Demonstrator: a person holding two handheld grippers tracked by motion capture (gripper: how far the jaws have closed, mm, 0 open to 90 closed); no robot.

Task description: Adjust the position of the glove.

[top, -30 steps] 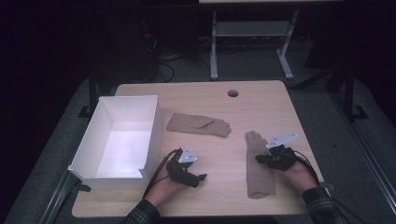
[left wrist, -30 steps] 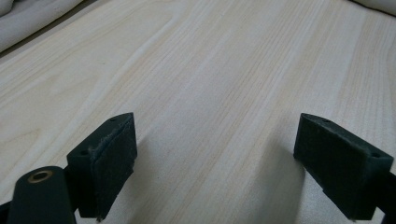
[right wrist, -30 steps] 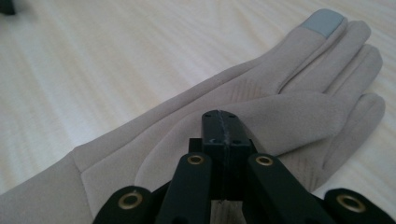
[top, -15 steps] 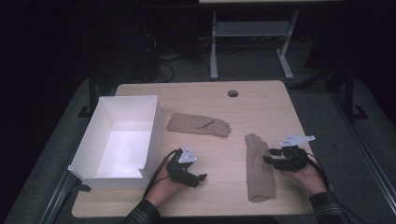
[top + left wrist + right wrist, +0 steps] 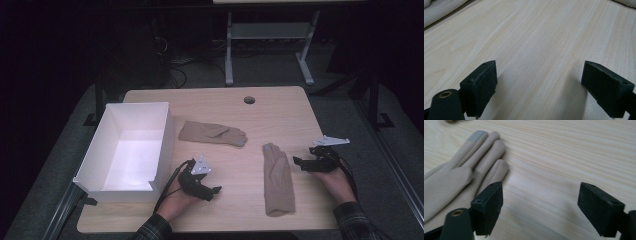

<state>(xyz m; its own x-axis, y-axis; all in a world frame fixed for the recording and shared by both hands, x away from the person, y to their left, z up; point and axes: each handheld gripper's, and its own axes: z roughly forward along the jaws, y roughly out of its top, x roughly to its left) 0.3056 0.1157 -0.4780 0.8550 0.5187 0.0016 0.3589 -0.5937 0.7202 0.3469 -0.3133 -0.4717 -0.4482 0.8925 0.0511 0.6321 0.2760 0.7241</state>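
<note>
Two tan gloves lie flat on the wooden table [image 5: 280, 110]. One glove [image 5: 212, 133] rests sideways near the middle. The other glove [image 5: 278, 178] lies lengthwise toward the front right, its grey-tipped finger [image 5: 476, 135] pointing away. My right gripper [image 5: 298, 162] sits just right of that glove; its jaws have just been opening and nothing is between them [image 5: 539, 212]. My left gripper [image 5: 215, 192] rests near the front edge, open over bare wood [image 5: 539, 92].
A white open box [image 5: 127, 150] stands at the table's left, close to my left hand. A small round hole [image 5: 249, 100] marks the far side of the table. A metal stand [image 5: 270, 40] is on the dark floor beyond.
My right gripper has let go of the front right glove and drawn away to the right, its jaws spreading. The glove now lies flat. My left gripper has stayed put.
</note>
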